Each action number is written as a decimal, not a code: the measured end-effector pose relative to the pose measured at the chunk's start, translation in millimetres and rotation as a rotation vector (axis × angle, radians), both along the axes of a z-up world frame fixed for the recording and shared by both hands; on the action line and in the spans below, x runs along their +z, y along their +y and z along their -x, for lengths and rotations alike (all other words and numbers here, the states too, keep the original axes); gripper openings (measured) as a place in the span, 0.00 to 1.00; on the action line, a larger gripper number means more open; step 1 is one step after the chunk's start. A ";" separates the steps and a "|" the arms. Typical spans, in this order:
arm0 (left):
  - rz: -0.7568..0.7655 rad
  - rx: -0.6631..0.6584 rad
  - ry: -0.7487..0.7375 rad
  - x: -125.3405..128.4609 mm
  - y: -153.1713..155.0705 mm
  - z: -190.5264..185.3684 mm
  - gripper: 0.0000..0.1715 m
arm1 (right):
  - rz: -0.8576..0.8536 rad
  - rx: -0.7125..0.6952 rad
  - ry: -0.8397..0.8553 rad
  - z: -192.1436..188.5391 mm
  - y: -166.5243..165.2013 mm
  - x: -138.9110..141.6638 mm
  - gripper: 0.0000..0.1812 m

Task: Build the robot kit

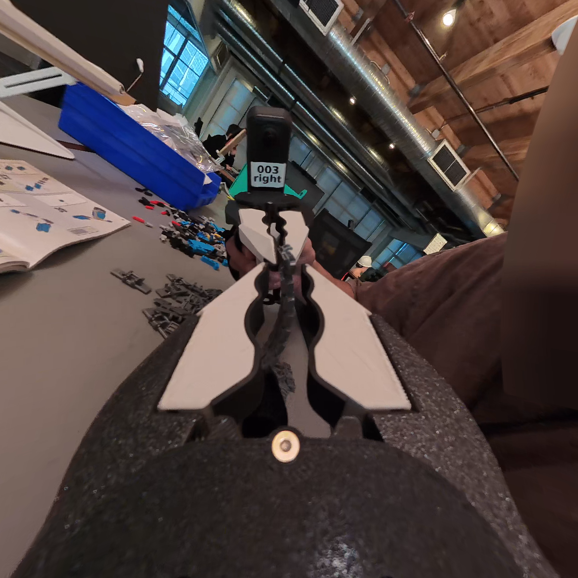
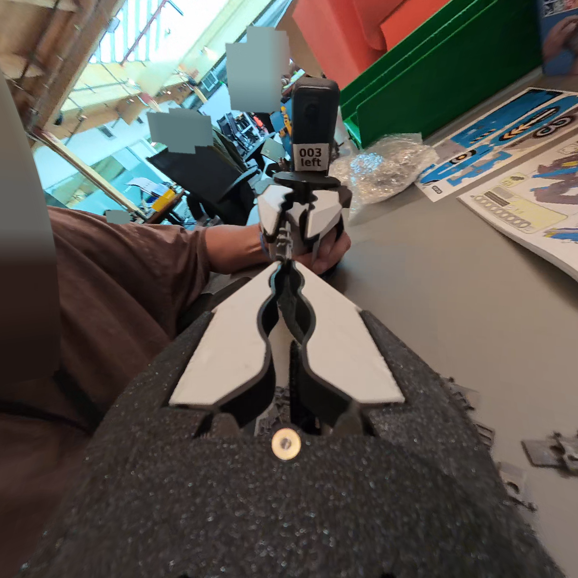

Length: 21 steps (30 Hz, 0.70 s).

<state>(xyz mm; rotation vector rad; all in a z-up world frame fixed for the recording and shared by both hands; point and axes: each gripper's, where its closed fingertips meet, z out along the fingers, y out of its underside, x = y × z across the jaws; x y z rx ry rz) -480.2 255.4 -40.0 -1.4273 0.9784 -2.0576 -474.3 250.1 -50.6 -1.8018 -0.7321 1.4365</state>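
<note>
A dark grey chain of small plastic links (image 1: 287, 297) runs between my two grippers, which face each other tip to tip above the grey table (image 1: 62, 359). My left gripper (image 1: 284, 269) has its jaws a little apart with the chain between them, and the chain's loose end hangs back inside the jaws. My right gripper (image 2: 286, 266) is shut on the chain (image 2: 289, 300). The right gripper also shows in the left wrist view (image 1: 283, 258), pinching a lighter grey link. The left gripper shows in the right wrist view (image 2: 291, 247), held by a bare hand (image 2: 325, 250).
A pile of dark grey links (image 1: 178, 300) and a heap of blue and black pieces (image 1: 200, 240) lie on the table. Behind them are an open booklet (image 1: 47, 212) and a blue bin (image 1: 125, 140). A green bin (image 2: 422, 93), crumpled plastic (image 2: 375, 169) and booklets (image 2: 531, 203) stand opposite. Only a small space, under 4 cm, lies between the two pairs of fingers.
</note>
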 end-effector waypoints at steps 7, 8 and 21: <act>-0.006 -0.007 0.074 -13.9 -1.3 -6.5 0.10 | -0.110 -0.065 -0.140 0.3 5.1 -8.1 0.02; -0.006 -0.024 0.071 -13.6 -3.8 -5.9 0.07 | -0.129 -0.068 -0.169 1.1 4.6 -9.9 0.01; 0.082 -0.079 -0.012 -0.8 -8.0 0.7 0.04 | 0.073 0.020 0.081 8.7 -4.0 4.5 0.04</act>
